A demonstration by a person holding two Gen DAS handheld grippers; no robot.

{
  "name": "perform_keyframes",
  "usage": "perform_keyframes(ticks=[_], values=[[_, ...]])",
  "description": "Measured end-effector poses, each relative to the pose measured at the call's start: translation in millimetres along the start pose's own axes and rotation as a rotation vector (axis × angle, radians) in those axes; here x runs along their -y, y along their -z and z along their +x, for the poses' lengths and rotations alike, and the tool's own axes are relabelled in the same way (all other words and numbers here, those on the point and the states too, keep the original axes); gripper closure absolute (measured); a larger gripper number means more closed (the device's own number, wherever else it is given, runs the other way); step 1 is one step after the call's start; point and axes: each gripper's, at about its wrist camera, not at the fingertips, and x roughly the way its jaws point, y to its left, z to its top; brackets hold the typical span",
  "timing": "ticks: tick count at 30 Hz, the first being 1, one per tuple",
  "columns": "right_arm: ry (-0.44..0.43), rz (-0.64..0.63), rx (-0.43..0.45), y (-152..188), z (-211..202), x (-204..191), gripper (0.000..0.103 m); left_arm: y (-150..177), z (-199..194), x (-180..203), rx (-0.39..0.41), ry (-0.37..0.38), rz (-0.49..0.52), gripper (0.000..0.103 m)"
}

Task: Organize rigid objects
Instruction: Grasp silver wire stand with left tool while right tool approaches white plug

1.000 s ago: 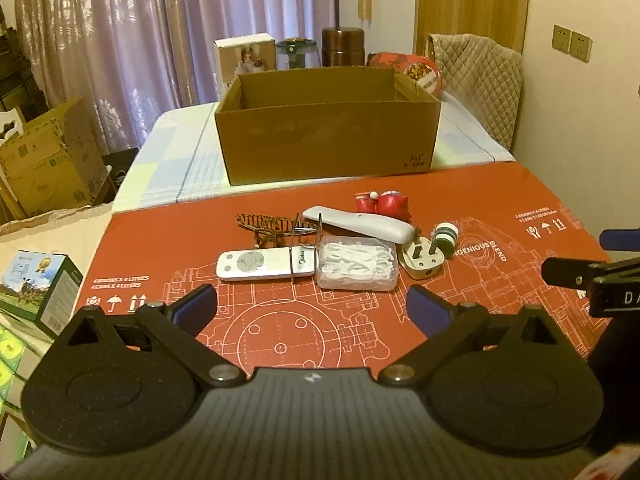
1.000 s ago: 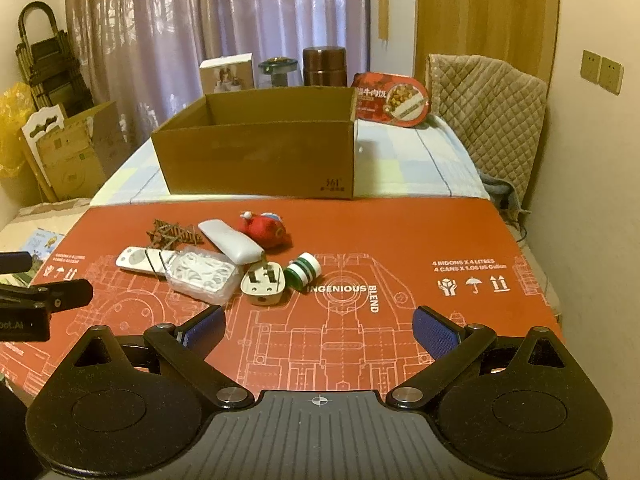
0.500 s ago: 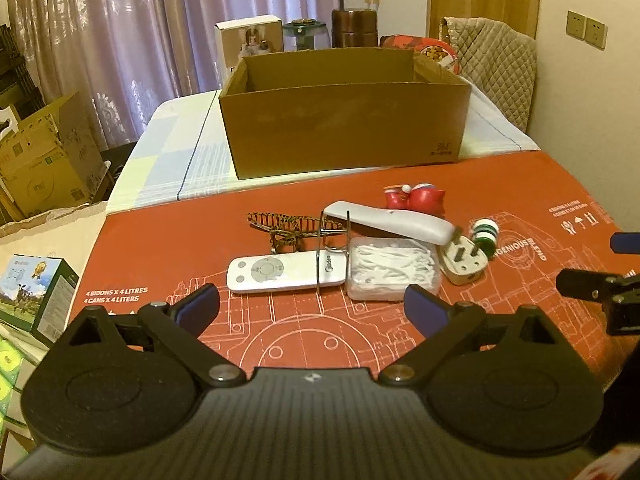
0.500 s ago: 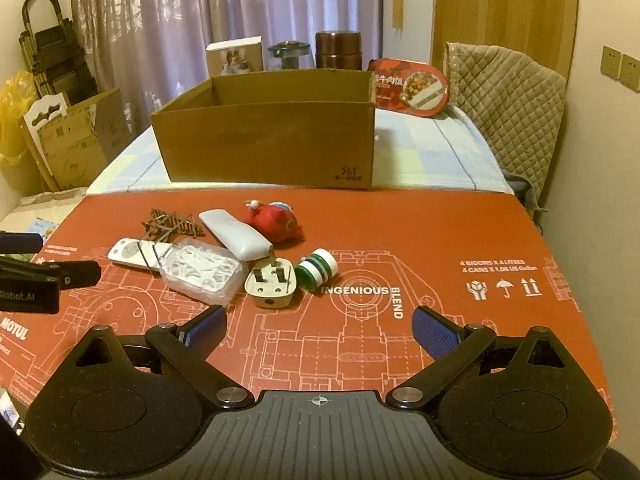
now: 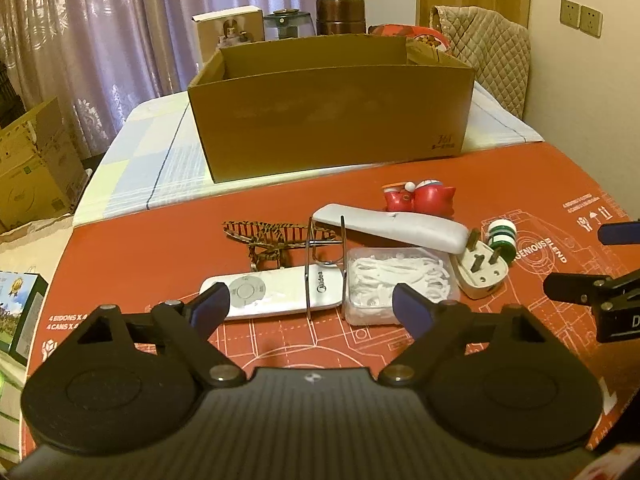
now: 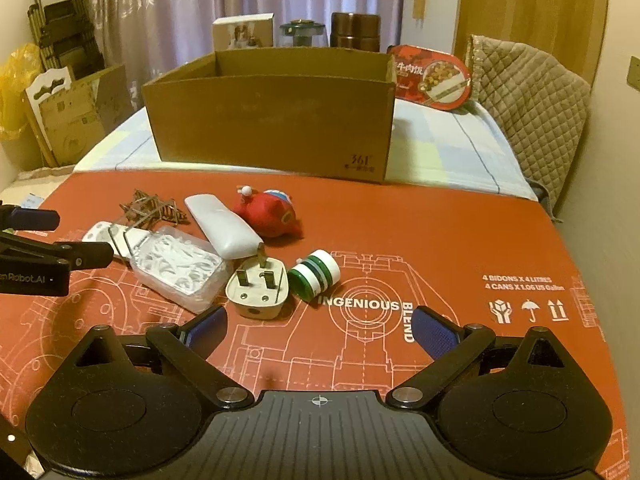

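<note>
The left hand-held gripper [image 5: 310,308] is spread wide with nothing between its blue pads. It hovers low over the near edge of the red printed mat [image 5: 140,248] that covers the bench. The right hand-held gripper [image 6: 318,328] is likewise spread wide and holds nothing. It sits over the mat, nearer the camera than the cluster of items.

The items lie grouped on the mat, in front of the cardboard box [image 5: 332,116]:
- A white Midea remote [image 5: 276,292] lies flat, directly ahead of the left gripper's pads.
- A bent wire stand [image 5: 324,258] rests across the remote's right end.
- A clear plastic case of white pieces [image 5: 398,284] lies just beside the remote, on its right.
- A brown striped wooden model [image 5: 272,238] lies behind the remote.
- A white oblong case [image 5: 392,230] lies diagonally behind the clear case.
- A white three-pin plug [image 6: 258,288] lies prongs up, touching the oblong case.
- A green-and-white spool [image 6: 314,276] lies on its side just beside the plug.
- A red toy figure [image 6: 270,214] lies behind the oblong case, nearest the box.

The box stands open-topped on the pale checked cloth [image 5: 156,160] beyond the mat.
</note>
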Motion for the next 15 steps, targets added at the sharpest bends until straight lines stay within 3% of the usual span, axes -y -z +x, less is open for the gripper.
perform_keyframes(ticks=[5, 9, 15], values=[[-0.022, 0.005, -0.005, 0, 12, 1, 0.008, 0, 13, 1, 0.006, 0.006, 0.004, 0.025], [-0.042, 0.010, -0.009, 0, 19, 0, 0.009, -1, 19, 1, 0.021, 0.005, 0.002, 0.042], [-0.051, 0.017, -0.017, 1, 26, -2, 0.010, -4, 27, 1, 0.026, 0.008, -0.001, 0.057]])
